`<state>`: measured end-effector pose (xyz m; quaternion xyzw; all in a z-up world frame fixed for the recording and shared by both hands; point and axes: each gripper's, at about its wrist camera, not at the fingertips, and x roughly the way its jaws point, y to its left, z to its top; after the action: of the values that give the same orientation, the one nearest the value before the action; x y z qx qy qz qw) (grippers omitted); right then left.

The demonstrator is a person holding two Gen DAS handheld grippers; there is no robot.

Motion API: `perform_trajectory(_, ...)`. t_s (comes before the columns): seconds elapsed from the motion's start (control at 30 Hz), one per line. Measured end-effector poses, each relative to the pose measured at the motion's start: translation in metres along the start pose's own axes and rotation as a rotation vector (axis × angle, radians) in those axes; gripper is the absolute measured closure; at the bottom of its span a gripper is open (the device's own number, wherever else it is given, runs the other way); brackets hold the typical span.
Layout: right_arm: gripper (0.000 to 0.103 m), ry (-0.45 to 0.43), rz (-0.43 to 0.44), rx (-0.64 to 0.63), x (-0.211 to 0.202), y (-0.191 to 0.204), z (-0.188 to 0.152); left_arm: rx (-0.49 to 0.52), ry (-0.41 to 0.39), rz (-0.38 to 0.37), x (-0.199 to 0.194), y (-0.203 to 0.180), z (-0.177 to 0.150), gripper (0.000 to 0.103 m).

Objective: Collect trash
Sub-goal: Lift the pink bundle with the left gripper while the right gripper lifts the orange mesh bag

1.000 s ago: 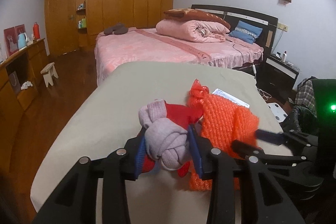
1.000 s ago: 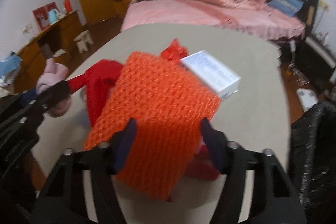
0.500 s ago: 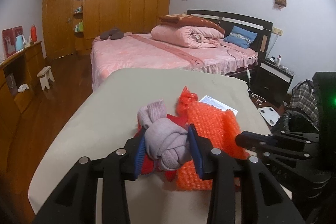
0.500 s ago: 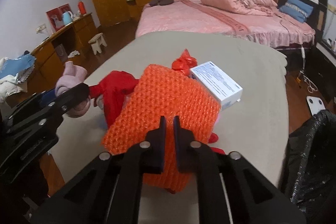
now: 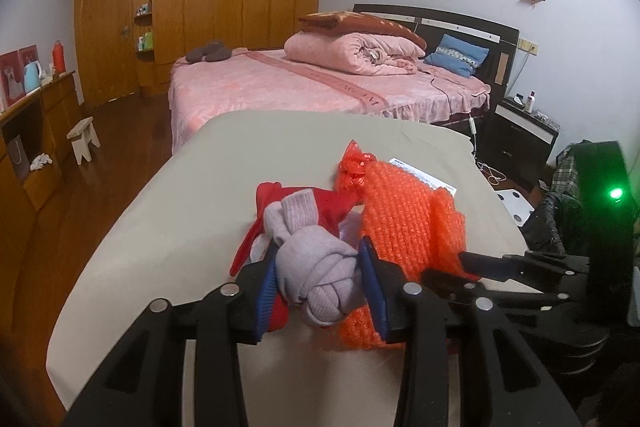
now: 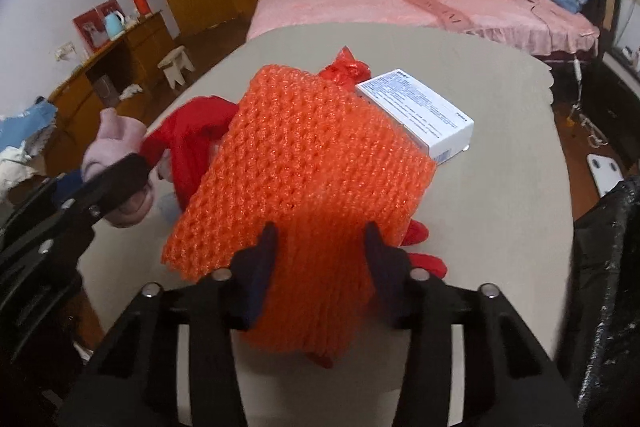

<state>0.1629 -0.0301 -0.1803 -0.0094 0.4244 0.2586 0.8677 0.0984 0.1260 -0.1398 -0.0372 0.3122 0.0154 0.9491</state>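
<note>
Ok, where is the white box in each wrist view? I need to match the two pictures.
Left wrist: the white box is right of centre, only a thin strip showing behind the orange bubble wrap.
Right wrist: the box is upper right of centre, in full view on the table, its near end behind the wrap's far right corner.
Shared landmark: the crumpled red plastic just left of the box.

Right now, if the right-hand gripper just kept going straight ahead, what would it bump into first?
The right gripper has its fingers straddling the orange bubble wrap, so it would push into that first. Behind it, probably the white box, though depth is hard to judge.
</note>
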Motion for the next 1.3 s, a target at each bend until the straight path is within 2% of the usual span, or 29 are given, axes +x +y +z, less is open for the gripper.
perform_trajectory(0.07, 0.087, -0.007, 0.009, 0.002, -0.005, -0.001, 0.0, -0.005, -0.006, -0.005, -0.002, 0.0, 0.0, 0.064)
perform_trajectory(0.17, 0.092, -0.037, 0.011, 0.004, -0.023, -0.006, 0.004, -0.007, -0.022, -0.011, -0.008, -0.002, 0.003, 0.064)
perform_trajectory(0.3, 0.092, -0.055, 0.03, 0.018, -0.037, -0.011, 0.006, 0.0, -0.031, -0.023, -0.012, -0.009, 0.006, 0.064)
perform_trajectory(0.43, 0.092, -0.053, 0.01, 0.023, -0.043, -0.017, 0.003, 0.005, -0.016, -0.03, -0.01, -0.013, 0.004, 0.064)
perform_trajectory(0.67, 0.093, -0.077, 0.0, 0.031, -0.056, -0.025, 0.004, 0.026, -0.043, -0.052, -0.015, -0.029, 0.008, 0.064)
perform_trajectory(1.0, 0.093, -0.113, -0.048, 0.039, -0.072, -0.038, 0.005, 0.048, -0.052, -0.099, -0.013, -0.052, 0.012, 0.065)
perform_trajectory(1.3, 0.093, -0.176, -0.112, 0.069, -0.111, -0.062, 0.004, 0.075, -0.082, -0.148, -0.021, -0.086, 0.024, 0.066)
